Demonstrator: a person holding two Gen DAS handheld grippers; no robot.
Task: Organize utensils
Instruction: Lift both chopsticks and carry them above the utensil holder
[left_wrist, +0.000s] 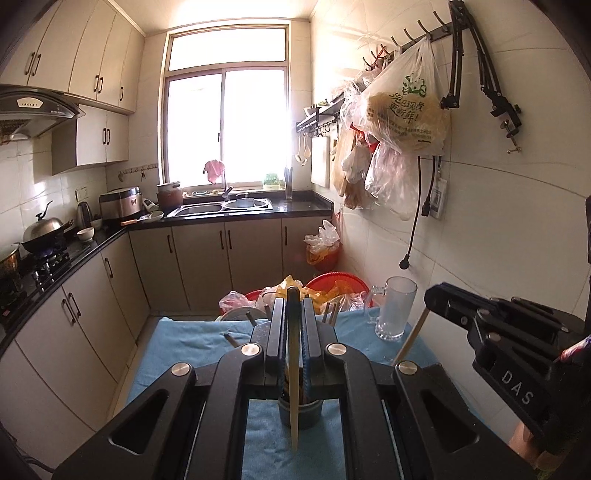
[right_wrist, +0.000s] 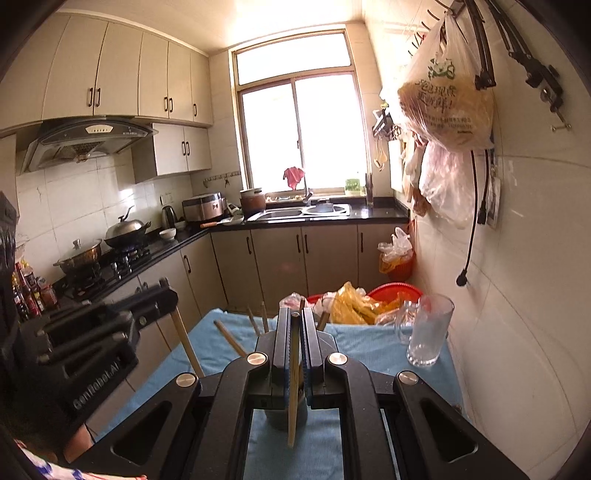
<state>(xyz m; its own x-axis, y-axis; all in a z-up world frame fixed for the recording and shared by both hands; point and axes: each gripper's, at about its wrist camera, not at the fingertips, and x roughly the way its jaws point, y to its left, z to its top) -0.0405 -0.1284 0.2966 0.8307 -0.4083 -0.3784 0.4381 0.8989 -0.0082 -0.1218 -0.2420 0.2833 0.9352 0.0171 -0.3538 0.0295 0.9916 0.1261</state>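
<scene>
My left gripper (left_wrist: 294, 295) is shut on a wooden chopstick (left_wrist: 293, 398) that hangs down over a dark grey cup (left_wrist: 300, 413) on the blue cloth. My right gripper (right_wrist: 295, 314) is shut on another wooden chopstick (right_wrist: 293, 387), above the same kind of cup (right_wrist: 286, 415). Several chopsticks (right_wrist: 231, 339) stick up from behind the jaws in the right wrist view. The right gripper shows in the left wrist view (left_wrist: 428, 299) holding its chopstick (left_wrist: 412, 338). The left gripper shows in the right wrist view (right_wrist: 166, 299) with its chopstick (right_wrist: 188, 345).
A glass mug (left_wrist: 393, 308) stands on the blue cloth (left_wrist: 177, 347) at the far right, near the tiled wall; it also shows in the right wrist view (right_wrist: 430, 328). Red basins with plastic bags (right_wrist: 362, 302) lie beyond the table. Kitchen counter and stove (right_wrist: 122, 258) run along the left.
</scene>
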